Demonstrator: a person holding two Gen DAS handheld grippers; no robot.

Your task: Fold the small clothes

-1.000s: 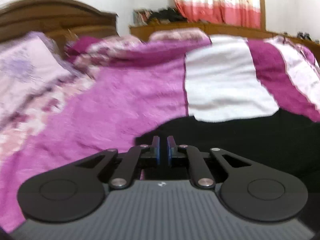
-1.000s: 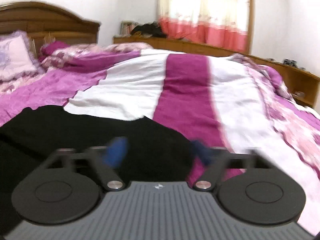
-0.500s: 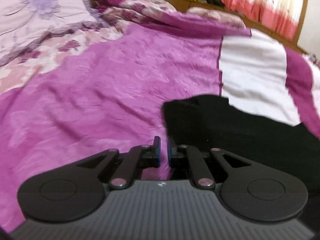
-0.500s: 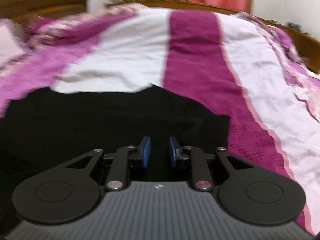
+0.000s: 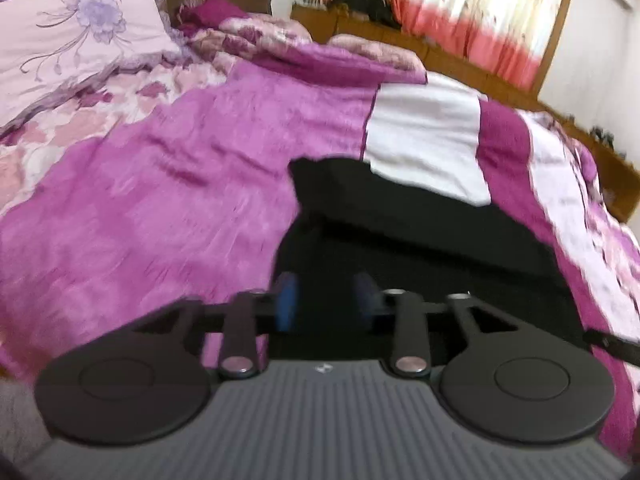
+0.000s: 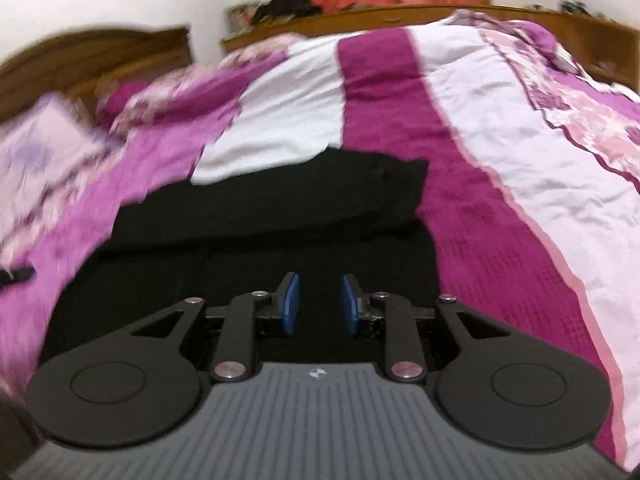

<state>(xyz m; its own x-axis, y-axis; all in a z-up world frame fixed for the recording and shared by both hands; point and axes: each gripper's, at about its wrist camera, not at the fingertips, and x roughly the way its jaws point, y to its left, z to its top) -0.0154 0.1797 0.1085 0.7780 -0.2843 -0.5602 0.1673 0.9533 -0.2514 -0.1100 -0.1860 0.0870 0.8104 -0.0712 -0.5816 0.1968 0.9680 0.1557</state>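
Observation:
A black garment (image 5: 420, 236) lies flat on the purple and white bedspread, with a fold line across it. It also shows in the right wrist view (image 6: 280, 216). My left gripper (image 5: 326, 300) is open and empty, low over the garment's near left part. My right gripper (image 6: 318, 304) is open with a narrow gap and empty, low over the garment's near middle. Nothing is held in either gripper.
The bedspread (image 5: 160, 208) has purple, white and magenta bands (image 6: 392, 120). A floral pillow (image 5: 76, 36) lies at the far left by the wooden headboard (image 6: 104, 56). A wooden ledge (image 5: 440, 56) and pink curtain (image 5: 480, 20) stand behind the bed.
Both grippers have opened; half a second ago both were nearly shut. Both views have shifted, and the garment now shows a folded far edge.

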